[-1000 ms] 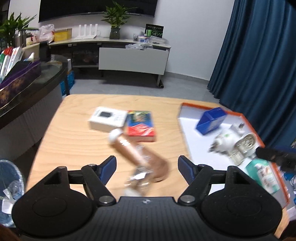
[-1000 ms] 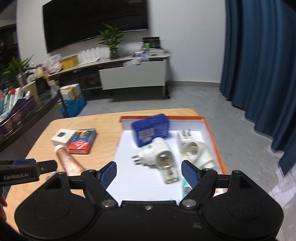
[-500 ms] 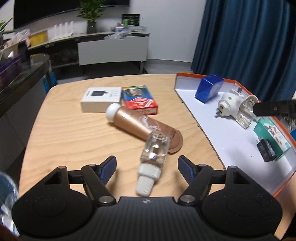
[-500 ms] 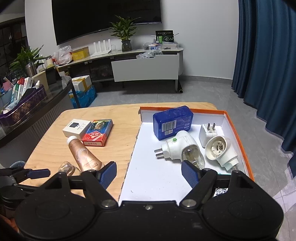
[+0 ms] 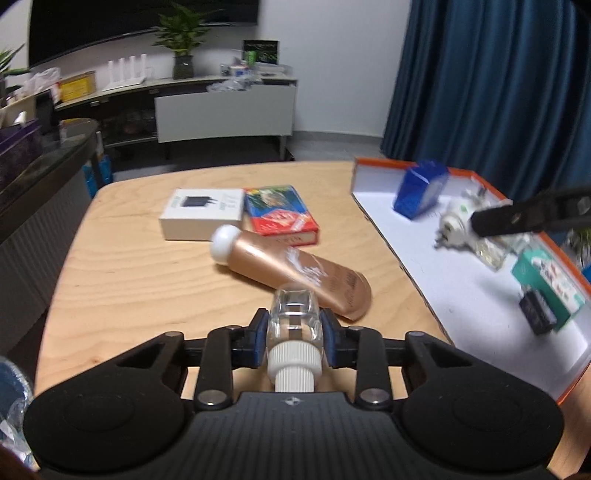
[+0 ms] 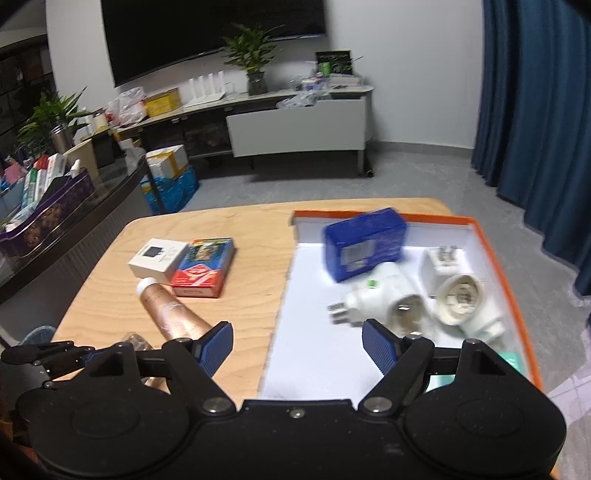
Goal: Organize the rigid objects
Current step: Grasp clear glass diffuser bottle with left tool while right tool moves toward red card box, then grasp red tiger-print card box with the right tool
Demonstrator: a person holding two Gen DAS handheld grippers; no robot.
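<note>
Clear bottle, loose before, now clamped in left jaws; right jaws spread.

Far ahead of both grippers a dark TV hangs on the white wall above a long sideboard carrying a potted plant and a yellow box. Blue curtains hang to the right; a purple bin sits off left.

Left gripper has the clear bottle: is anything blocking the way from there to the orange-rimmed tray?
Partly. The left gripper is shut on the clear bottle; the copper tube lies just beyond it. Straight right toward the tray shows only bare table, and the tray's near floor is free.
</note>
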